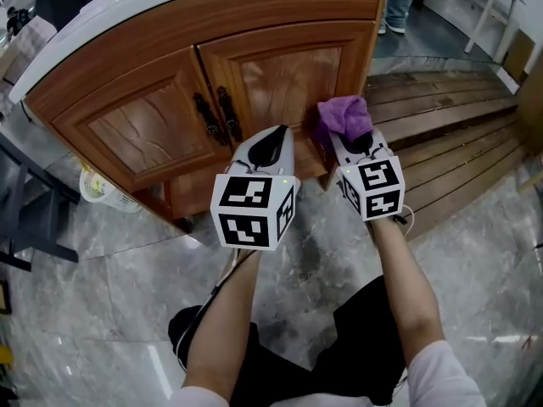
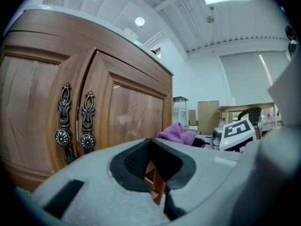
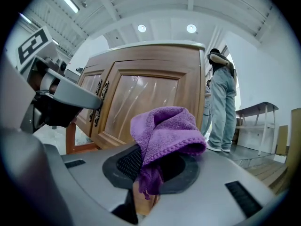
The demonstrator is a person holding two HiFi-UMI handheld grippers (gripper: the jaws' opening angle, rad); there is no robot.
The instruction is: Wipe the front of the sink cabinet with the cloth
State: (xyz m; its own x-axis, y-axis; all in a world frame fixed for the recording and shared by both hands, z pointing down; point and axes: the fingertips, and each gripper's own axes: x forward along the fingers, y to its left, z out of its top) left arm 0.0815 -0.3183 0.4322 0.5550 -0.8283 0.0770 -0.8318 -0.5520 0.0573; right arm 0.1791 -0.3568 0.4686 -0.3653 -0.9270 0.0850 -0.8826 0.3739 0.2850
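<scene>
My right gripper (image 3: 146, 175) is clamped on the purple cloth (image 3: 162, 131). Most of the cloth bunches up and forward past the jaws, so I judge that soft fabric, not plastic, would meet the wood first. The cloth sits low, in front of the sink cabinet (image 1: 170, 66), near the bottom outer corner of the right-hand door (image 1: 288, 79). From the head view it overlaps that corner, but I cannot tell whether it presses on the panel or hangs just off it. The right gripper view suggests a small gap. My left gripper (image 1: 271, 145) has its jaws drawn together on nothing. It sits beside the right one, pointed at the cabinet just below the two ornate handles (image 1: 216, 117), where the doors meet. I take it to be idling there, close by without blocking the wiping path. I am low and near, arms reaching forward, which suits broad strokes across the doors. The wiping looks barely begun. Someone stands past the far end of the cabinet (image 3: 221, 102), well clear of me.
</scene>
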